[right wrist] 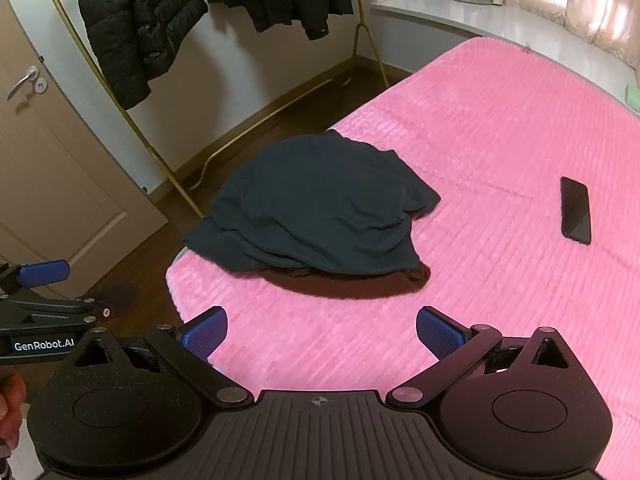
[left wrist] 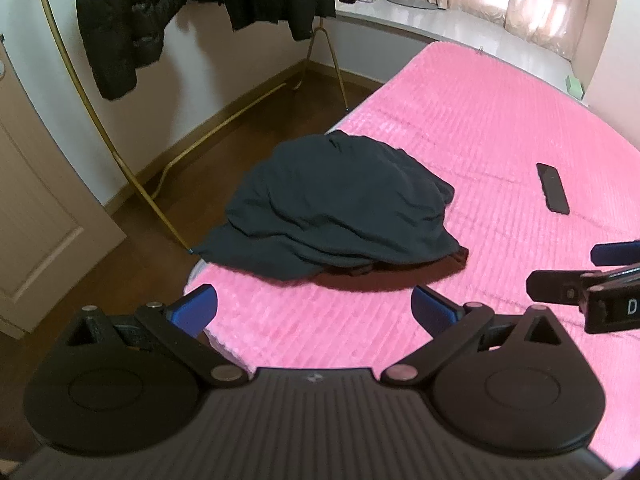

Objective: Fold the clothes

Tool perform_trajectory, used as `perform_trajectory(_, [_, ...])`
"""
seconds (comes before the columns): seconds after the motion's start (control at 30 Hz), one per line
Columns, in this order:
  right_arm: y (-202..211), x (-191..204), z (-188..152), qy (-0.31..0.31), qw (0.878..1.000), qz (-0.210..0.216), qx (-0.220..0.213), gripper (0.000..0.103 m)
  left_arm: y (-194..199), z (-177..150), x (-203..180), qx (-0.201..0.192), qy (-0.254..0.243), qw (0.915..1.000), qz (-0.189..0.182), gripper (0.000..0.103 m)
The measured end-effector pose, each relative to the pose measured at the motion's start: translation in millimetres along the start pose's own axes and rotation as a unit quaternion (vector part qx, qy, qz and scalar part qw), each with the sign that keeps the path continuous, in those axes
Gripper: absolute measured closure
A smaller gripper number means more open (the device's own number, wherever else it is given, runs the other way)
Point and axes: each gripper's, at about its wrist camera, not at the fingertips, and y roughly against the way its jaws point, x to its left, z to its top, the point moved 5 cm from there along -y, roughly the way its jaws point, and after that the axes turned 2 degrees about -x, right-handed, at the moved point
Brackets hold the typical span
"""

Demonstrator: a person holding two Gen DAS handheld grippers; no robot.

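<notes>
I see the dark garment (left wrist: pixel 336 208) heaped in soft wrinkled folds at the near corner of the pink ribbed bed (left wrist: pixel 500 128), partly overhanging its edge. Beyond it, bare bedding up to a phone (left wrist: pixel 553 193). My left tongs (left wrist: pixel 314 308) and right tongs (right wrist: pixel 320 330) gape wide, empty.

Left claw (left wrist: pixel 314 306): jaws spread wide, blue pads facing each other, nothing between them.
Right claw (right wrist: pixel 322 330): jaws spread wide as well, holding nothing.
Relative pose: the two claws sit side by side at about the same height, both pointing forward.
Hand (right wrist: pixel 10 404): part of it shows at the right wrist view's left edge.
</notes>
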Motion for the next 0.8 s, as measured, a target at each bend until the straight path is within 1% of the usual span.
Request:
perform_trajectory(0.27, [-1.4,2.0,0.0,0.002,1.000,-0.003,0.002,0.000,7.4,-12.7,-17.4,0.000,-0.001,1.0000,0.000,0.001])
perform_trajectory(0.37, [-2.9,0.9,-0.4,0.002,1.000,-0.001,0.002,0.000,2.1,-9.3,-6.0,0.014,0.008,0.9997,-0.018,0.001])
perform_trajectory(0.47, [-2.6,0.2,-1.8,0.002,1.000,0.000,0.004,0.000,-2.7,-4.3,1.5,0.024,0.012,0.9994,-0.021,0.001])
perform_trajectory(0.8, [-2.3,2.9,-1.8,0.003,1.000,-0.001,0.004,0.000,-0.9,-7.0,-2.0,0.021,0.012,0.9995,-0.019,0.001])
